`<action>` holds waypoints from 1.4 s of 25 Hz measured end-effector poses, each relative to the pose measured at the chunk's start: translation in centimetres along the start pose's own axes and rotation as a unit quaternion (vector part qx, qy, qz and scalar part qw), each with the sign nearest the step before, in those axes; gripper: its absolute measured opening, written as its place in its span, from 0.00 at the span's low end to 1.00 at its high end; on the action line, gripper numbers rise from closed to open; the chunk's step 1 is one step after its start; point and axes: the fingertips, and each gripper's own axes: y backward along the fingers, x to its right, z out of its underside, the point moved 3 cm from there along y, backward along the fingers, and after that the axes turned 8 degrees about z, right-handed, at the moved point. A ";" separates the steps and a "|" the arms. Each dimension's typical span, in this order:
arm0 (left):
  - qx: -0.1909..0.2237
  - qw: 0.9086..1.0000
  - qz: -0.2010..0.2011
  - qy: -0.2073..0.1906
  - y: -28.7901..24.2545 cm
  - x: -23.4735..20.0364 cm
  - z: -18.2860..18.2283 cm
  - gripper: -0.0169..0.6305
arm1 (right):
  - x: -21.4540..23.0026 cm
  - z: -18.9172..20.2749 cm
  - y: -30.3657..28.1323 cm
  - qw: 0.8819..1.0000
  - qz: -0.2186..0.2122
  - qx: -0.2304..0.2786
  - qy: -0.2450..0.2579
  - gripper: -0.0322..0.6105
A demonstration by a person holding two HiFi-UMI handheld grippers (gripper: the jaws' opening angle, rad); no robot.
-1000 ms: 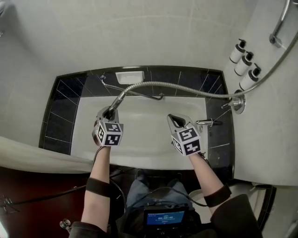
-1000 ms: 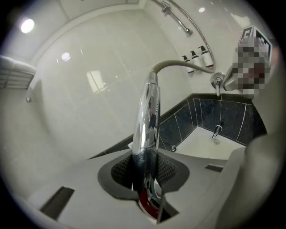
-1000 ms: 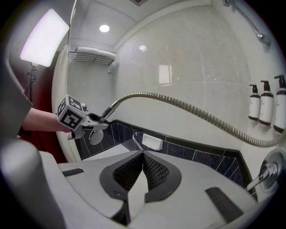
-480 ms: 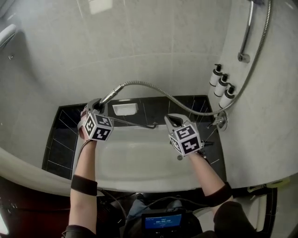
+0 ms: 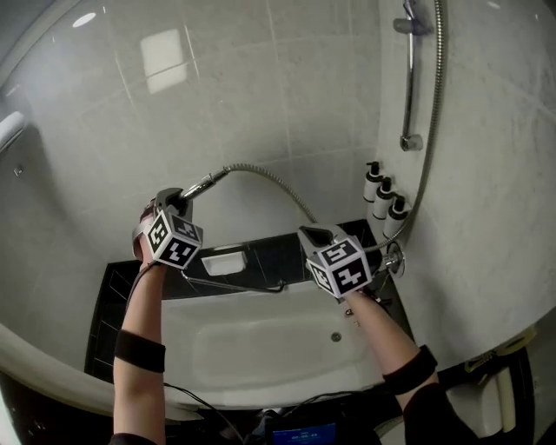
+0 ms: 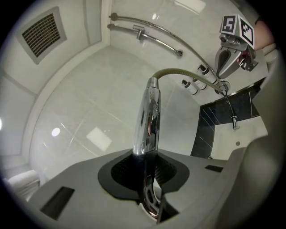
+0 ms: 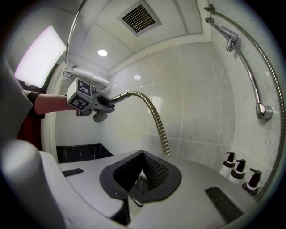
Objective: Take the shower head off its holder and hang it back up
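— Left hand-held gripper (image 5: 176, 202)?
— Closed narrowly on the chrome handle of the shower head (image 6: 147, 120), pads pressing it from both sides. Raised in front of the tiled wall (image 5: 261, 104), pointing roughly level.
— And the spray end?
— Showing as a grey disc under the left hand-held gripper in the right gripper view, close to the hand. Too small to tell more.
— Hose (image 5: 271, 179)?
— Leaving the tip of the handle, arching over to the right, dropping out of sight behind the right hand-held gripper (image 5: 317, 236). Running up again from the tap (image 5: 393, 259) on the side wall, alongside the rail (image 5: 408, 87).
— State of that right hand-held gripper?
— Jaws pressed together, nothing between them. Held up beside the left hand-held gripper, apart from it, above the bathtub (image 5: 261, 352), touching nothing.
— Holder (image 5: 410, 24)?
— High on the rail, at the top right of the head view, well apart from the shower head.
— Anything else around?
— Three pump bottles (image 5: 382, 202) in a row on the side wall, below the rail and just above the tap. White soap dish (image 5: 224, 261) on the dark tiled ledge behind the bathtub. Ceiling vent (image 7: 138, 18) overhead.
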 end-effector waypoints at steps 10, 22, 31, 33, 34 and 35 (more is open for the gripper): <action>0.017 0.996 -0.010 -0.083 -1.7 -6.8 -10.0 0.16 | 7.5 -6.4 1.5 0.999 0.044 0.020 0.017 0.08; 0.011 0.981 -0.034 -0.192 -0.7 -15.1 -25.5 0.16 | 13.1 -13.8 4.5 0.994 0.083 0.065 0.041 0.08; 0.007 0.967 -0.045 -0.252 0.6 -17.4 -34.6 0.16 | 16.3 -15.6 6.5 0.991 0.104 0.075 0.044 0.08; 0.005 0.963 -0.051 -0.264 0.9 -17.9 -36.3 0.16 | 17.0 -15.8 6.9 0.990 0.109 0.076 0.043 0.08; 0.003 0.961 -0.056 -0.271 1.1 -18.2 -37.1 0.16 | 17.3 -16.0 7.1 0.990 0.112 0.078 0.043 0.08; 0.002 0.958 -0.061 -0.279 1.4 -18.4 -37.9 0.16 | 17.6 -16.1 7.4 0.989 0.114 0.079 0.044 0.08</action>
